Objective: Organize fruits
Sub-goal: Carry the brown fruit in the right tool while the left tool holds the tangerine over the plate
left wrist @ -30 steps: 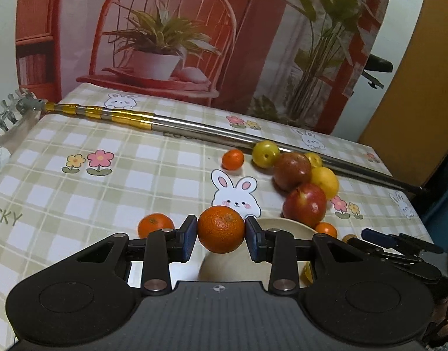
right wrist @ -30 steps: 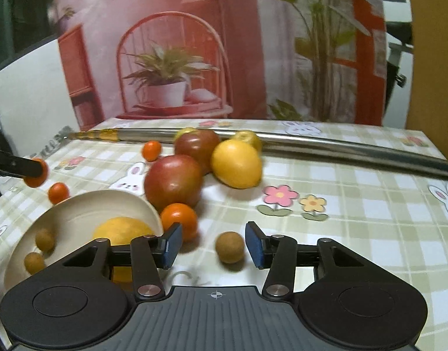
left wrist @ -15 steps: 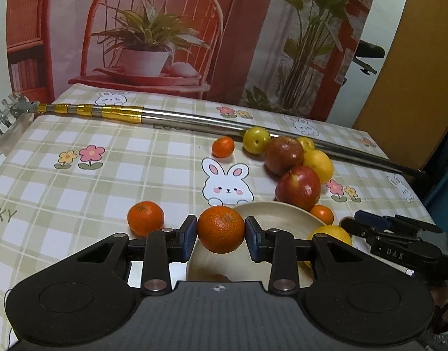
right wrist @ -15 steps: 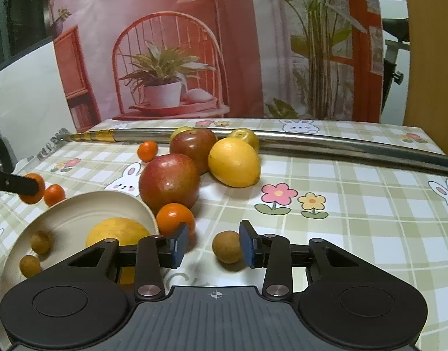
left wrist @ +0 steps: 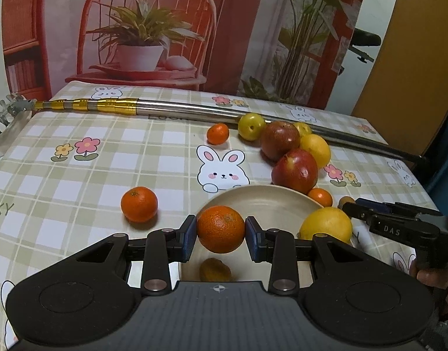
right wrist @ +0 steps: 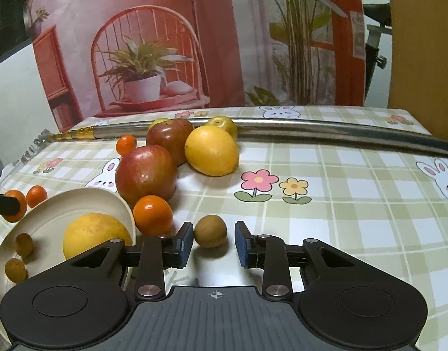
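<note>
- Left wrist view: the left tongs [left wrist: 221,234] are gripping an orange [left wrist: 221,229] at lower centre, both pads touching it, and holding it over the cream bowl [left wrist: 262,199].
- A lemon [left wrist: 326,224] and a small brown fruit [left wrist: 214,269] are lying in the bowl.
- A second orange [left wrist: 139,208] is sitting on the counter [left wrist: 77,181] just left of the bowl; two apples [left wrist: 294,171] and more fruit are clustering at upper right against a metal pole [left wrist: 194,110].
- The right tongs [left wrist: 348,204] are reaching in from the right edge.
- Right wrist view: the right tongs [right wrist: 214,241] are standing narrowly open around a longan [right wrist: 210,231] on the counter, pads just clear of it.
- A mandarin [right wrist: 152,215] is resting between bowl [right wrist: 77,199] and longan.
</note>
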Action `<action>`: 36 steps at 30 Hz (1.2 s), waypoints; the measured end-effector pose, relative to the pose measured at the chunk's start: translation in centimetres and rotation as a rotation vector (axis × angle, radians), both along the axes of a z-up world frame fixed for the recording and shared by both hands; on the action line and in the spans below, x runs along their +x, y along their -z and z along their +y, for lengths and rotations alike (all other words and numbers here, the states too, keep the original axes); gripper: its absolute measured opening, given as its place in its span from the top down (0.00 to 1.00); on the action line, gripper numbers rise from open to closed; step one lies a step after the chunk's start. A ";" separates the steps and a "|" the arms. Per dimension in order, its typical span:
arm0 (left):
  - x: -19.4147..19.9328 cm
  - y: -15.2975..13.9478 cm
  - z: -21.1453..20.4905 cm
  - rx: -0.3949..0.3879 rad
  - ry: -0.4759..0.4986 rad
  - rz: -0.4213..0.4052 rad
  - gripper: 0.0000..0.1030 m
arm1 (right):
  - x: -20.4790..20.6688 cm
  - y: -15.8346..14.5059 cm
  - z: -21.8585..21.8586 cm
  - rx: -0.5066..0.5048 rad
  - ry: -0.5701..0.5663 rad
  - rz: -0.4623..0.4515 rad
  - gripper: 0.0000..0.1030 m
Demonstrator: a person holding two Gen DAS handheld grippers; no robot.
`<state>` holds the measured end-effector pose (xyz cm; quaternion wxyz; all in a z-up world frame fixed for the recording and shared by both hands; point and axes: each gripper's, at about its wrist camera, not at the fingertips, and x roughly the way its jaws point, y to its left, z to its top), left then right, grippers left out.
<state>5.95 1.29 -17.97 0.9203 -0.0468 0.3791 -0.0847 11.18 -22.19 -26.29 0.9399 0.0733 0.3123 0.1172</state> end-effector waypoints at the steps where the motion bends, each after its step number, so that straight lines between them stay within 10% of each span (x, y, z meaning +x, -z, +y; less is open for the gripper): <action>1: 0.0 0.1 -0.1 0.002 0.001 0.001 0.63 | 0.0 0.0 0.0 0.001 -0.001 0.000 0.73; 36: 1.8 0.9 -1.1 0.057 0.065 0.015 0.63 | -0.3 -0.2 0.5 0.006 -0.007 -0.031 0.78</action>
